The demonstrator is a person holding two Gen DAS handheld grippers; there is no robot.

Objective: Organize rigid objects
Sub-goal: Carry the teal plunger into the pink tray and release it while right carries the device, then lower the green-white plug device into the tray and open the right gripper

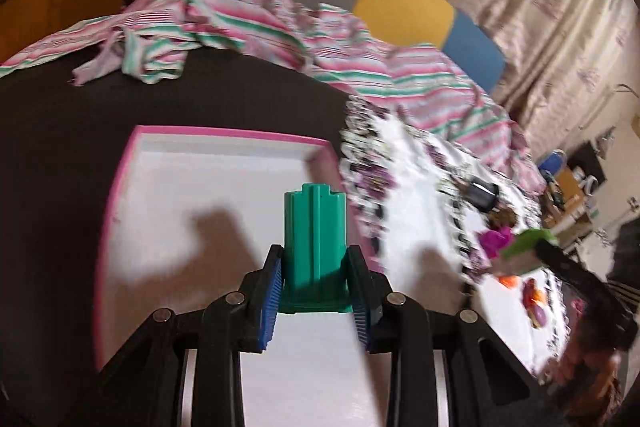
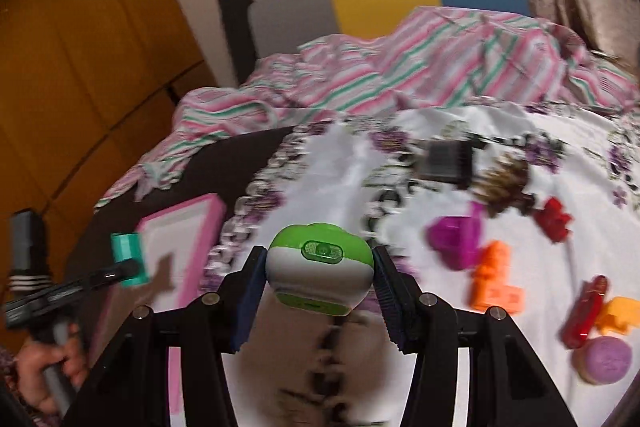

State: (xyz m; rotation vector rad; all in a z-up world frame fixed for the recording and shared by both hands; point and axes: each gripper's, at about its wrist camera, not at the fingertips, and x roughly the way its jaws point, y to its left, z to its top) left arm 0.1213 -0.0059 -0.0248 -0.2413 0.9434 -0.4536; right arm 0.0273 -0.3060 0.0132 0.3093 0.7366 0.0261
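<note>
Left wrist view shows the big white tray with a pink rim (image 1: 120, 187) on the dark bed, the left gripper (image 1: 316, 279) above it pinching a teal block (image 1: 315, 239), while the right gripper (image 2: 320, 275) pinches a small green-and-white gadget (image 2: 320, 267) over the flowery cloth (image 2: 560, 147)

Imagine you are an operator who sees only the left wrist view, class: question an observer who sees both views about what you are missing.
Operator: I see my green block clamped over the pink tray. What is the right gripper carrying?
Observer: A green and white case, clamped between its jaws.
Operator: What toys remain on the floral cloth?
Observer: A magenta piece, two orange blocks, a red block and a purple disc, among others.
Operator: Is the case over the tray yet?
Observer: No, it hangs over the cloth, right of the tray.
</note>
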